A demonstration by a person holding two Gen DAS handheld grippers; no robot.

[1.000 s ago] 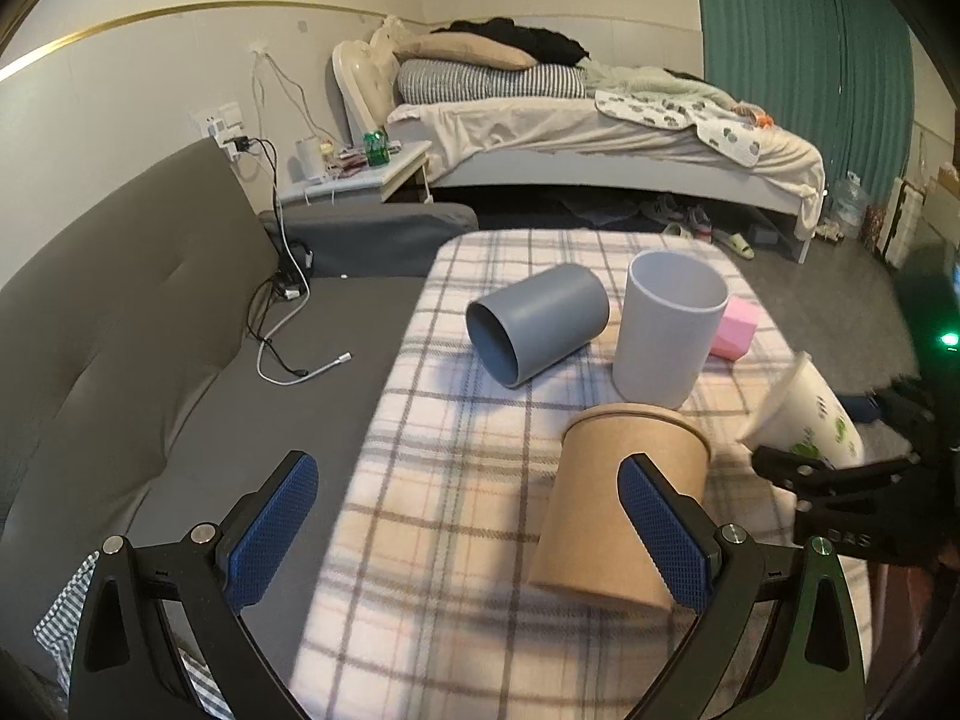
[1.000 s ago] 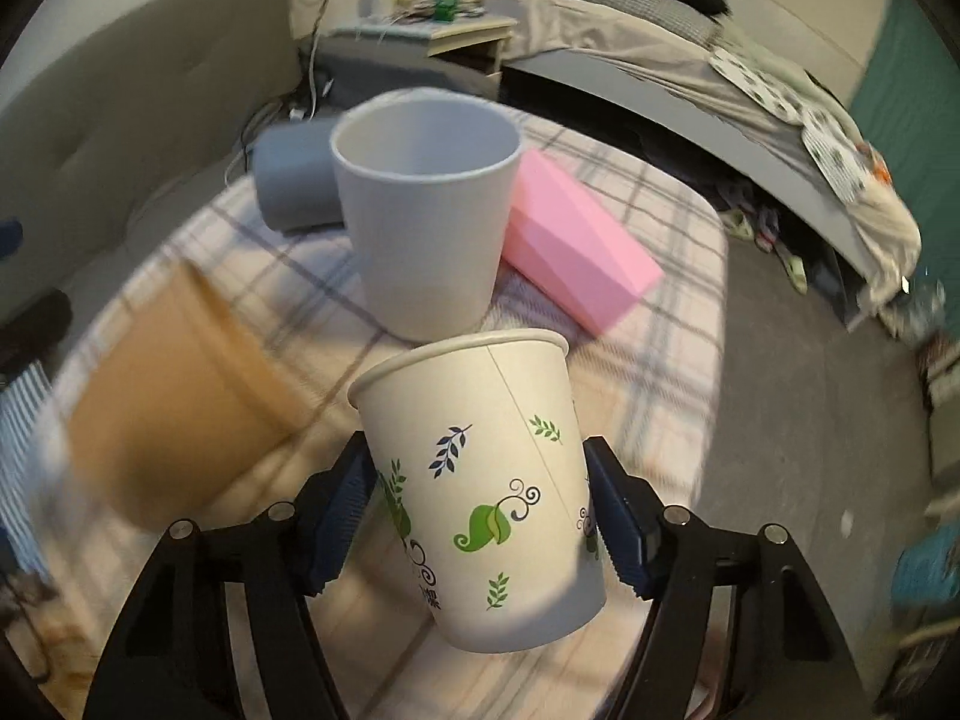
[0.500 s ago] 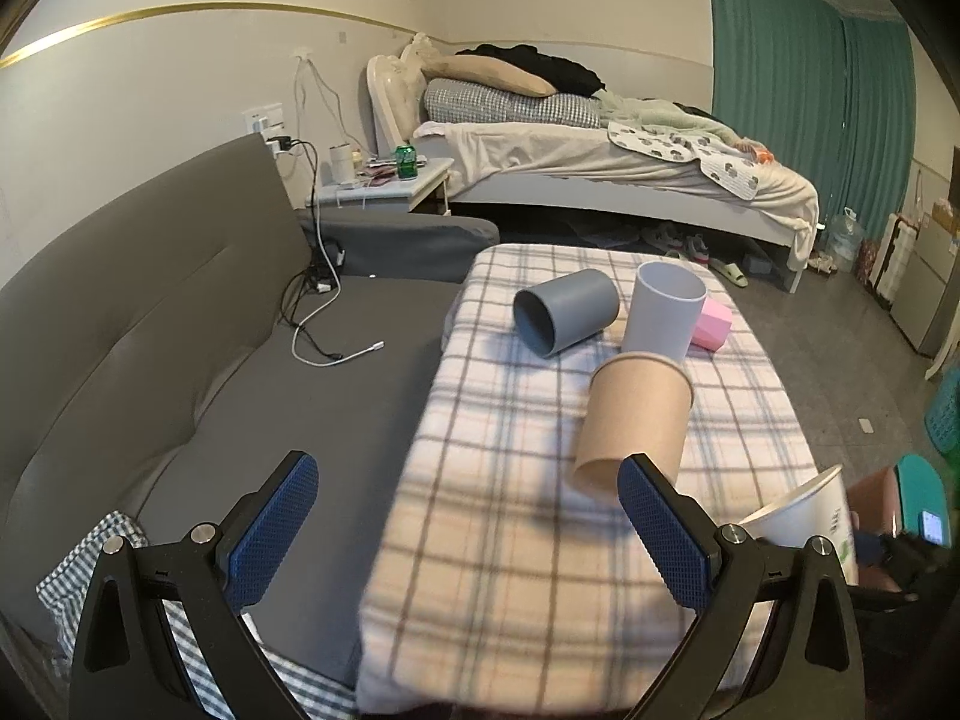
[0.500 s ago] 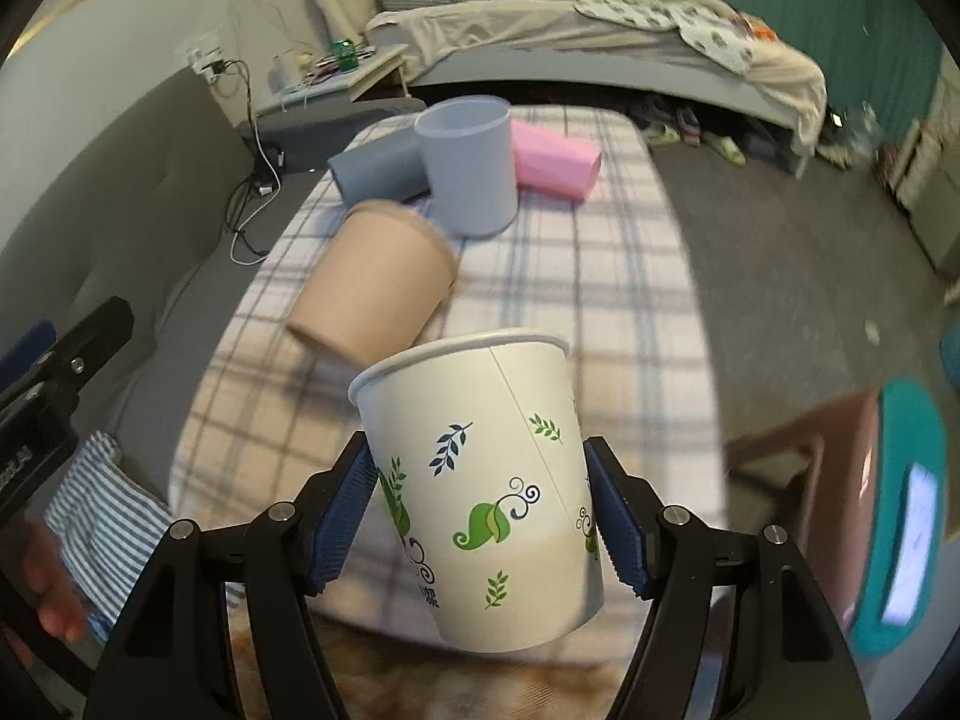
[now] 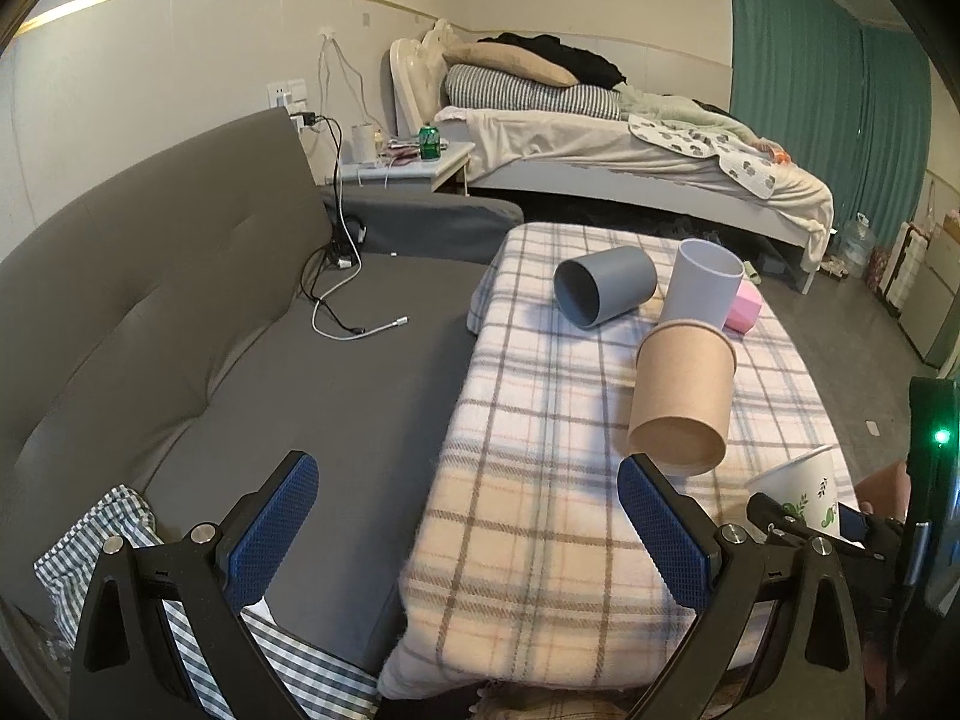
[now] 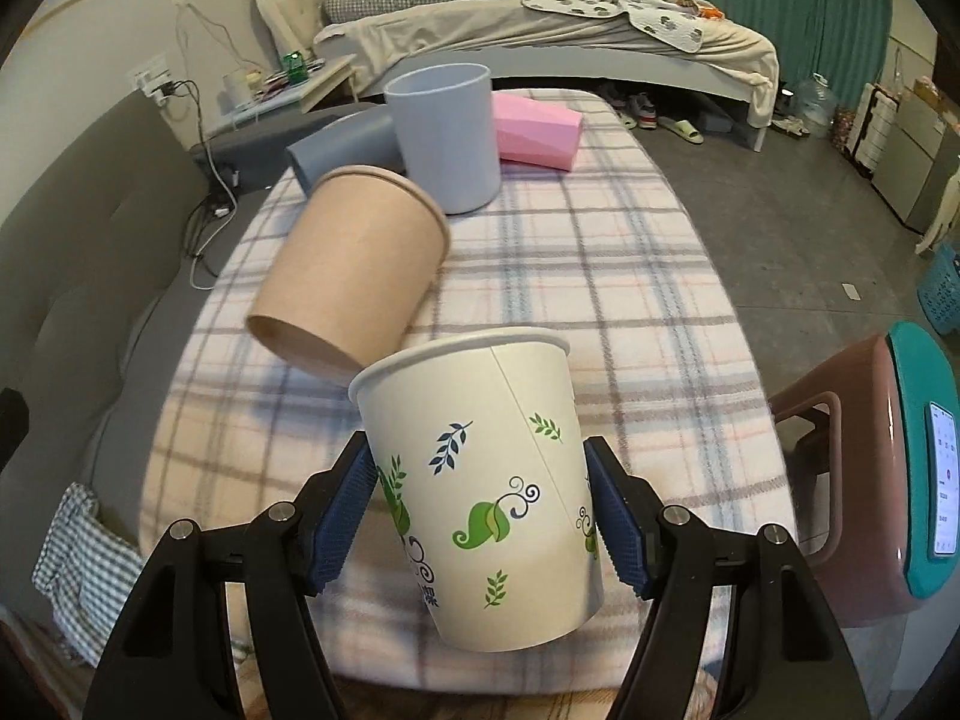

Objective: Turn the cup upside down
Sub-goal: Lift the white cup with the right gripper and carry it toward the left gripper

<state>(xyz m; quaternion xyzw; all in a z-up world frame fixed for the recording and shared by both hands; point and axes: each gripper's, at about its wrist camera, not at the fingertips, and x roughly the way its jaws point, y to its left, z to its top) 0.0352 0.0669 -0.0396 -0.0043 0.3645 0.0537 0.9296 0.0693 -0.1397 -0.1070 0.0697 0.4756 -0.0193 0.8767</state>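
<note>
The right gripper [image 6: 480, 516] has its blue pads pressed against both sides of the white paper cup [image 6: 480, 480] printed with green and blue leaves, gripping it low on its body with the rim uppermost and the cup leaning slightly, held above the near edge of the plaid blanket [image 6: 600, 276] that covers the table. The left gripper [image 5: 468, 531] stands with its jaws spread wide and nothing between them, hovering over the near left corner of the blanket where it meets the grey sofa [image 5: 180, 300]. In the left wrist view the white paper cup shows at the far right, beside the blanket's near edge. Just beyond it lies a brown paper cup [image 6: 351, 282] on its side, base toward the cameras. Behind that stands a light grey cup [image 6: 444, 135] upright, with a dark grey cup [image 5: 603, 294] on its side just to its left and a pink block [image 6: 537, 135] just to its right. A white cable [image 5: 360, 330] lies on the sofa seat, and a bed [image 5: 630, 156] fills the far side of the room.
</note>
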